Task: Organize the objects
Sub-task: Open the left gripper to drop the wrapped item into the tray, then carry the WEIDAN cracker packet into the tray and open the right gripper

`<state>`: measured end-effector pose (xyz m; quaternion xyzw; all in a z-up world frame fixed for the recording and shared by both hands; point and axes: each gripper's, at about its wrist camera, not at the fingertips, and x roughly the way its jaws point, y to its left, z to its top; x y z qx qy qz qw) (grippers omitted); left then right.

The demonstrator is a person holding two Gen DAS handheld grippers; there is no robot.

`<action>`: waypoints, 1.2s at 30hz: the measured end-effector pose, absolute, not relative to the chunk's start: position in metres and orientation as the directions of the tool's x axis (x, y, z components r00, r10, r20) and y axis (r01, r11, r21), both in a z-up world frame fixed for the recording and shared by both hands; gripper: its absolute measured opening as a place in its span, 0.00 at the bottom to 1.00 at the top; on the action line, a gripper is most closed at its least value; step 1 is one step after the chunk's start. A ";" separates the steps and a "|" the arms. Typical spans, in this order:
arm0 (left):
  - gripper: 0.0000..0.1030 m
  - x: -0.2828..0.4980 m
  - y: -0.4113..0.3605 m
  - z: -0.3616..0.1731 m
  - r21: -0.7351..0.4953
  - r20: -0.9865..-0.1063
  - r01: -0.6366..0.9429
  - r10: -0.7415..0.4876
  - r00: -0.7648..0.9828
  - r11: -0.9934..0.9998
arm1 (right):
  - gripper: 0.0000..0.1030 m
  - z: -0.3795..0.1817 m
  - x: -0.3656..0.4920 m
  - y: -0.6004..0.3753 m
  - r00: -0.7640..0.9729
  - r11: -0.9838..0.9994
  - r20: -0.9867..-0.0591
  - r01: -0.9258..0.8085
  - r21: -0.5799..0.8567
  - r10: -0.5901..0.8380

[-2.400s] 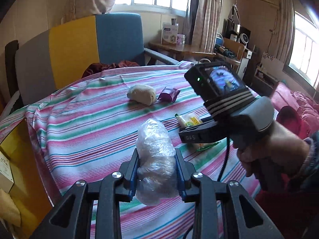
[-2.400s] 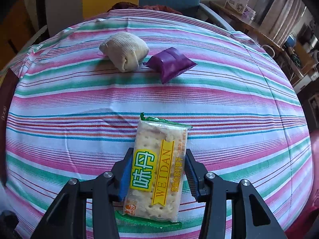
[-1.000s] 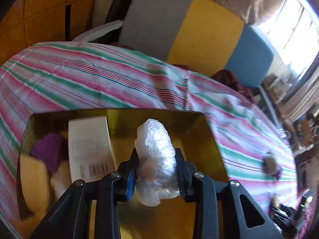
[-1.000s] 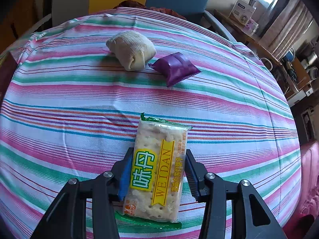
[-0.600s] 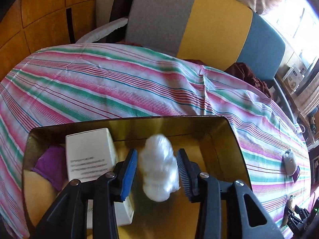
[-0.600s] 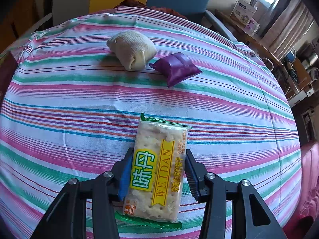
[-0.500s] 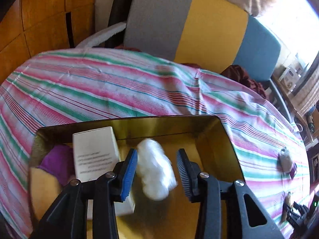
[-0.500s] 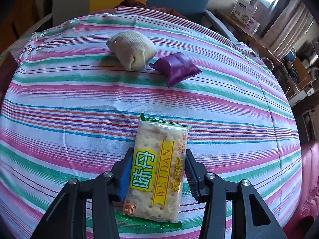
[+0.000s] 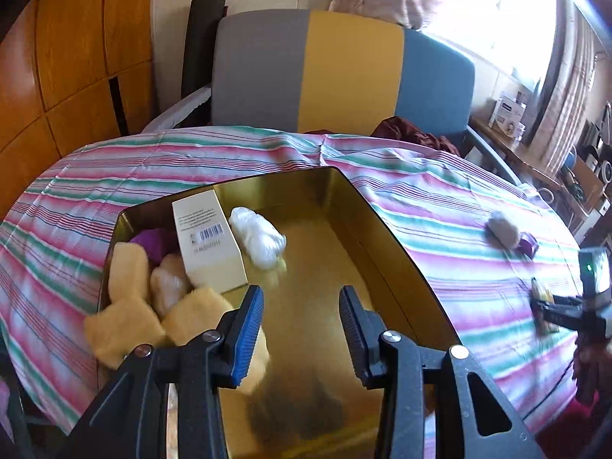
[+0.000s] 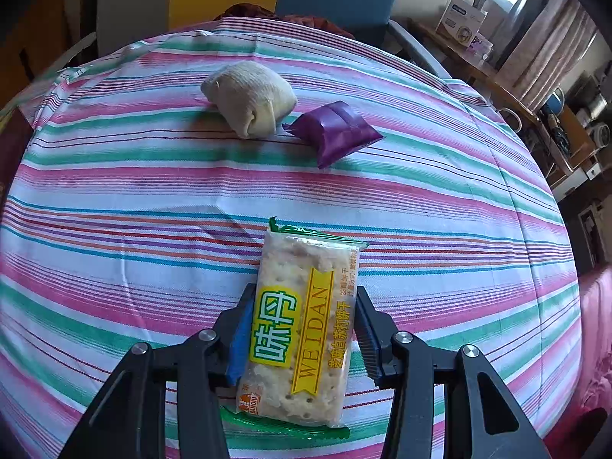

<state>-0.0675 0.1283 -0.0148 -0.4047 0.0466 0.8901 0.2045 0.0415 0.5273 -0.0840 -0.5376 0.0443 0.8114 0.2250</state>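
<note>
Left gripper (image 9: 301,321) hangs over the gold tin (image 9: 386,244) with its jaws spread wide and nothing between them. Down in the tin, the plastic-wrapped white bundle (image 9: 259,240) lies on the gold floor, tucked right against the white carton with the barcode (image 9: 208,244). To the left of that carton sit a purple packet (image 9: 153,243) and a cluster of pale yellow wrapped pieces (image 9: 126,306), crowding the tin's left end. The tin rests on the striped cloth of the bench (image 9: 451,267). Over on the other side, the right gripper (image 10: 302,336) is clamped on the Weidan cracker pack (image 10: 302,321), its pads pressing both long edges; whether the pack touches the striped cloth cannot be told. Farther out on the cloth, a beige cloth pouch (image 10: 250,97) and a purple sachet (image 10: 336,132) lie just beside each other, well apart from the crackers.
</note>
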 end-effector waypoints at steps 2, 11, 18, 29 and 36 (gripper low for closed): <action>0.40 -0.059 0.129 -0.013 -0.070 -0.732 -0.413 0.328 -0.597 -0.908 | 0.47 -0.084 0.042 0.527 -0.322 -0.893 -0.890 -0.415 -0.175 0.324; 0.40 -0.039 0.120 -0.003 -0.079 -0.708 -0.432 0.356 -0.610 -0.898 | 0.47 -0.085 0.038 0.522 -0.325 -0.885 -0.871 -0.409 -0.222 0.369; 0.40 -0.035 0.113 -0.007 -0.089 -0.713 -0.427 0.357 -0.604 -0.900 | 0.47 -0.086 0.038 0.520 -0.328 -0.882 -0.864 -0.408 -0.235 0.381; 0.40 -0.031 0.100 -0.009 -0.101 -0.712 -0.420 0.360 -0.603 -0.902 | 0.47 -0.087 0.038 0.516 -0.325 -0.874 -0.856 -0.415 -0.252 0.401; 0.40 -0.028 0.092 -0.007 -0.112 -0.706 -0.428 0.375 -0.601 -0.897 | 0.47 -0.082 0.036 0.511 -0.342 -0.889 -0.875 -0.418 -0.185 0.343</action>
